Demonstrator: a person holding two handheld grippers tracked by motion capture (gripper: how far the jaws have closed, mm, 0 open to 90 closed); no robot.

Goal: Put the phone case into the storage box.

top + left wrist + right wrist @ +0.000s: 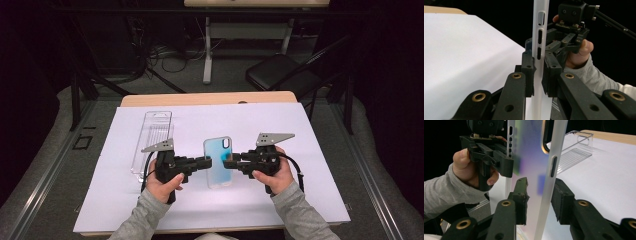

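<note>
A translucent phone case (218,150) with a blue tint is held up over the white sheet (300,175), between the two grippers. My left gripper (207,162) is shut on its left edge; in the left gripper view the pads (527,72) press on the white rim (541,15) from both sides. My right gripper (228,162) reaches in from the right. In the right gripper view its jaws (541,197) straddle the case's other edge (554,150), with a gap showing between the left pad (522,195) and the rim.
A clear plastic package (154,140) lies on the sheet to the left of my left hand. Beyond the table's wooden far edge (210,98) stand a black chair (280,72) and a desk's legs among cables.
</note>
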